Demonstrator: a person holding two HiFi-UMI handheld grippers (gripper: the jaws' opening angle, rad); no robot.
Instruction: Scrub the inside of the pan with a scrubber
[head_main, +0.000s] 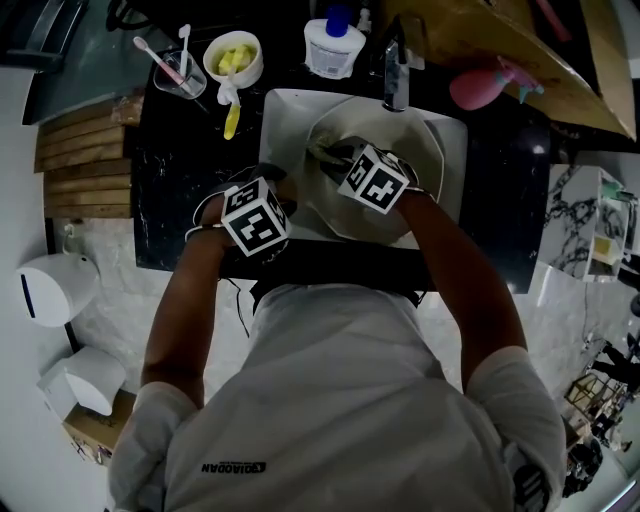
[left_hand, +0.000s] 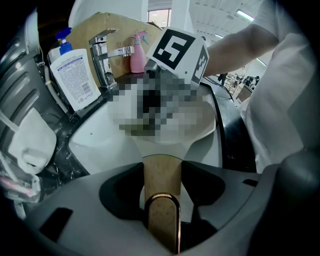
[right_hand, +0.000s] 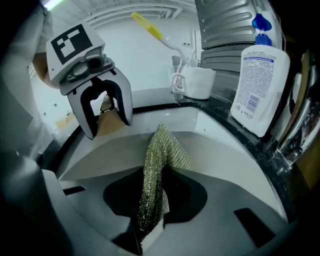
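Sink in the counter, pan inside it, clutter along the back

The pan (head_main: 425, 148) lies in the sink (head_main: 285, 125), its handle (left_hand: 161, 172) pointing back at the person and clamped between the jaws of the left gripper (left_hand: 161, 192). To its right, the right gripper (right_hand: 150, 200) sits over the pan with the scrubber (right_hand: 161, 152) pinched between its jaws. Behind the sink stands the faucet (head_main: 396, 75). The soap bottle (head_main: 334, 45) is just left of it and the spray bottle (head_main: 485, 85) lies to its right. Farther left on the counter (head_main: 180, 200) stand a bowl (head_main: 234, 57) and a cup (head_main: 180, 78), the cup on the bowl's left.
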